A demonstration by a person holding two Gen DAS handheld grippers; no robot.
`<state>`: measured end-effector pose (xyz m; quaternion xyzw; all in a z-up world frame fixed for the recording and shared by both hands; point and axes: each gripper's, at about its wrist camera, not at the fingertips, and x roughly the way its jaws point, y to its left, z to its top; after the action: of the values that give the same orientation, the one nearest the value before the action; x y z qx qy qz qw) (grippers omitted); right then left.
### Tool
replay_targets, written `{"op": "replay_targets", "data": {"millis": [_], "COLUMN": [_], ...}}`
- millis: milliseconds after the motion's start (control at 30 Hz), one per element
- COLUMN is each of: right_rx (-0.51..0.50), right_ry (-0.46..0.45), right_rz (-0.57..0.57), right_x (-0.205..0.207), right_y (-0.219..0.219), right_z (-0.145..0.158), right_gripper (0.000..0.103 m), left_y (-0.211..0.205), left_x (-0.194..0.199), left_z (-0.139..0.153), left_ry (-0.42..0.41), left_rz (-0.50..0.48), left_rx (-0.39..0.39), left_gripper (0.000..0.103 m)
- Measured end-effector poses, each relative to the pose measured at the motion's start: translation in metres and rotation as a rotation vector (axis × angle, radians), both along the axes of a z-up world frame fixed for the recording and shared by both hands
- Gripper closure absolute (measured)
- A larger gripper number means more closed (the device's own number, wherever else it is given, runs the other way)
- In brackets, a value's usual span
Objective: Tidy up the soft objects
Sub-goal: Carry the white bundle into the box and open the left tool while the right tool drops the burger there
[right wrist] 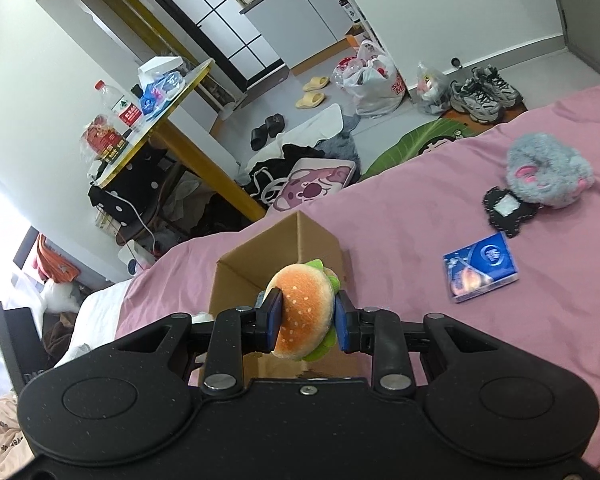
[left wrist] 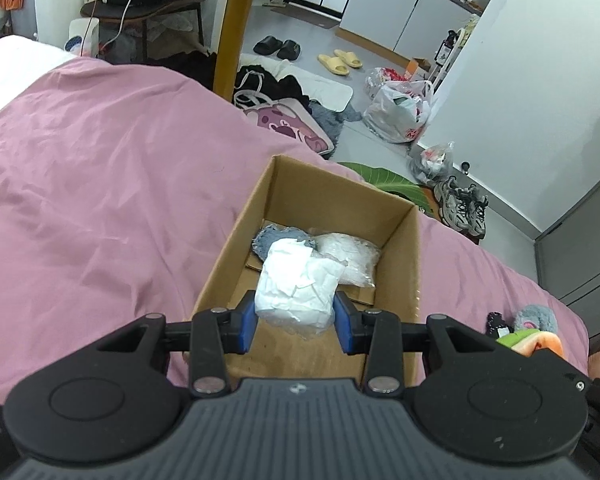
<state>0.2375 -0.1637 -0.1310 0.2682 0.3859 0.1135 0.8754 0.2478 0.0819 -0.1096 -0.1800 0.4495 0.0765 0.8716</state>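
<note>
— What do the left tongs (left wrist: 295, 318) have?
— A white crinkly packet (left wrist: 296, 290). The blue pads squeeze it from both sides, right over the open cardboard box (left wrist: 404, 264).
— What is in the box?
— A blue-grey cloth (left wrist: 270, 238) and a clear plastic bag (left wrist: 350, 254), both lying on the bottom.
— And the right tongs (right wrist: 306, 320)?
— They pinch a plush burger (right wrist: 302, 314), above the near side of the same box.
— Where is the box?
— On the bed with the pink cover (left wrist: 100, 200).
— What else lies on the bed?
— A fluffy grey toy (right wrist: 548, 174), touching a small black pouch (right wrist: 506, 210). A blue pack (right wrist: 480, 266) lies near them.
</note>
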Motion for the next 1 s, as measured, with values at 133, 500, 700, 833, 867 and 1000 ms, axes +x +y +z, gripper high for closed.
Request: {"op": "replay_targets", "data": {"millis": [133,500,700,833,867,1000], "right_rx": [0.017,0.049,0.059,0.057,0.063,0.071], "right_ry": [0.006,0.057,0.083,0.096,0.103,0.122], "right_rz": [0.013,0.026,0.028,0.023,0.023,0.011], "right_x": [0.012,0.043,0.055,0.061,0.063,0.065], "right_y": [0.014,0.05,0.063,0.069,0.069,0.066], "right_z": [-0.003,-0.019,-0.027,-0.031,-0.033,-0.039], "right_gripper": [0.076,0.076,0.076,0.072,0.067,0.053], "left_y": [0.007,0.025,0.035,0.036,0.036,0.037], "left_x": [0.01,0.029,0.03,0.033,0.032,0.03], "left_z": [-0.007,-0.014,-0.012,-0.014,-0.014,-0.015], "left_ry": [0.01,0.03,0.043,0.068,0.07,0.07], "left_rz": [0.004,0.024,0.028,0.018,0.018,0.018], "left_rx": [-0.022,-0.029,-0.033,-0.017,-0.018,-0.025], "left_gripper": [0.064,0.061,0.057,0.051,0.051,0.038]}}
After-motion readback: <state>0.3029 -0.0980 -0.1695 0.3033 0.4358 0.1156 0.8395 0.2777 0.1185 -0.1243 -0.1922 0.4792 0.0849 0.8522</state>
